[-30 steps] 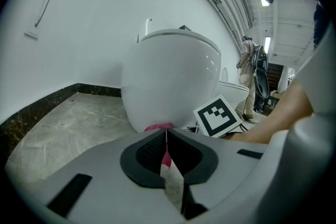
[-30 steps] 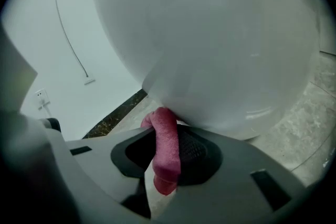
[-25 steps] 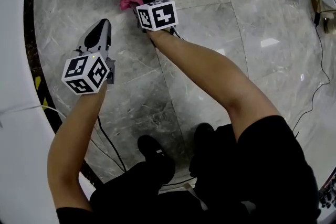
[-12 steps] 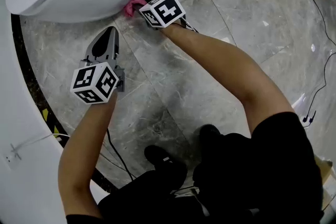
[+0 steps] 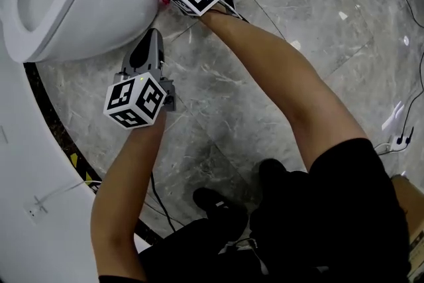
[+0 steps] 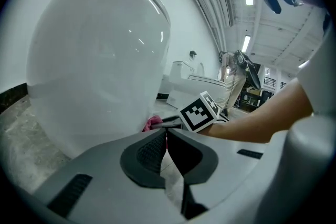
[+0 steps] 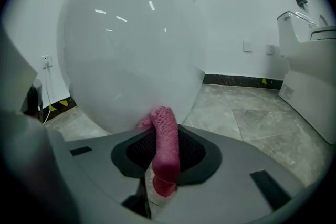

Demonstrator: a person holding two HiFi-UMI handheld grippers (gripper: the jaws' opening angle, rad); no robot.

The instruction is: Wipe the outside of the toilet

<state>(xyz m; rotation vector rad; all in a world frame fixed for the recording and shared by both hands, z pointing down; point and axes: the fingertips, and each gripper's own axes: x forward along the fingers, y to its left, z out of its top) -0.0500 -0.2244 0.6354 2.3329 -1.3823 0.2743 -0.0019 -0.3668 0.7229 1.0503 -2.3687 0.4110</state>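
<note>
Now the right gripper (image 7: 165,139) is clenched on a pink cloth (image 7: 164,118), which is folded into a thick strip. The free end of the cloth touches the lower outside of the white toilet bowl (image 7: 126,44), close to the grey marble floor (image 7: 247,113). The cloth looks soft and light, so it should bend to the curve; I judge that a hold near its middle leaves enough fabric to press. The bowl is glossy, hard and probably slippery. The left gripper (image 6: 166,135) hangs beside the bowl, its jaws pressed together with nothing between them.
</note>
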